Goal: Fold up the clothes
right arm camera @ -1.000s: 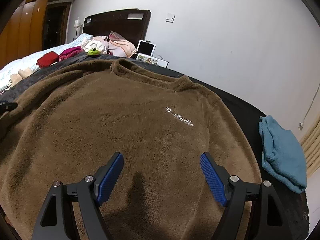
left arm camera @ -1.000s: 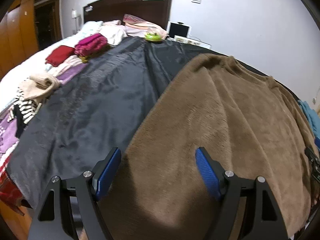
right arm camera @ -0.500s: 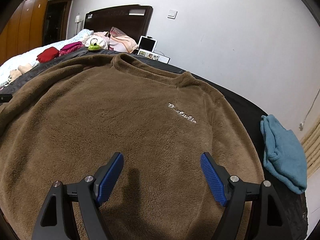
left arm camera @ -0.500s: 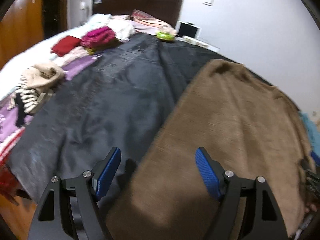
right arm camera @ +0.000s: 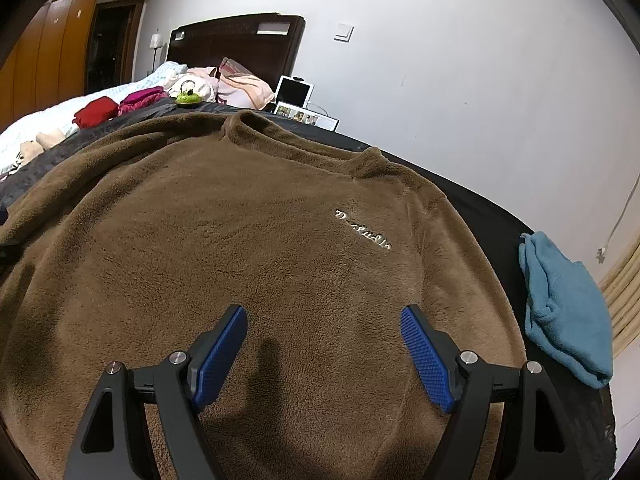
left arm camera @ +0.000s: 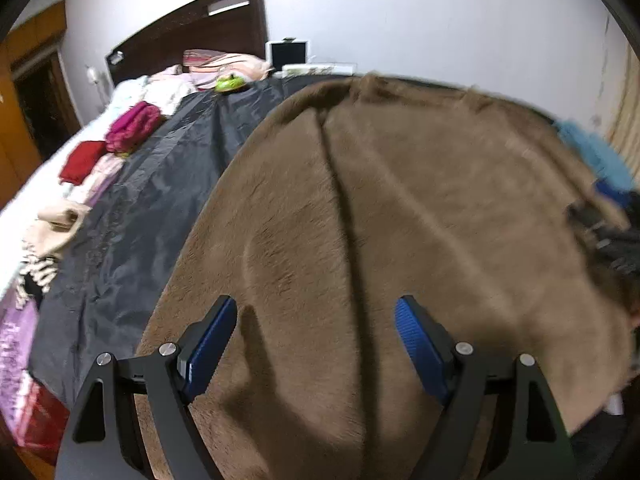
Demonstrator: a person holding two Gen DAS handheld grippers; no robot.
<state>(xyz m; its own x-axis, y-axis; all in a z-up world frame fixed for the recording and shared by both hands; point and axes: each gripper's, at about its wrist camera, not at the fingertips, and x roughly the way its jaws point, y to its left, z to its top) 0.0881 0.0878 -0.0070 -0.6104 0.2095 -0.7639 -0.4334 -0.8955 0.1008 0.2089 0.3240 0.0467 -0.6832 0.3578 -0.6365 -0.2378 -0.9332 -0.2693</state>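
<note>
A brown fleece sweater [right arm camera: 256, 232] lies spread flat, front up, on a black sheet [left arm camera: 132, 216] over the bed; it also fills the left wrist view [left arm camera: 400, 216]. White lettering [right arm camera: 362, 232] marks its chest. My left gripper [left arm camera: 316, 344] is open and empty, low over the sweater's left side. My right gripper [right arm camera: 324, 354] is open and empty, low over the sweater's lower front. The right gripper shows blurred at the right edge of the left wrist view [left arm camera: 612, 232].
A folded blue garment [right arm camera: 564, 308] lies right of the sweater. Red [left arm camera: 82, 162] and magenta [left arm camera: 134, 128] folded clothes, a beige garment [left arm camera: 56, 228] and a striped one lie left of the sheet. Pillows, a green toy [left arm camera: 230, 84] and the headboard [right arm camera: 236, 46] are far back.
The left gripper swung right, from the sweater's left edge over the sheet to above the sweater body. The right gripper hardly moved. Both stayed open.
</note>
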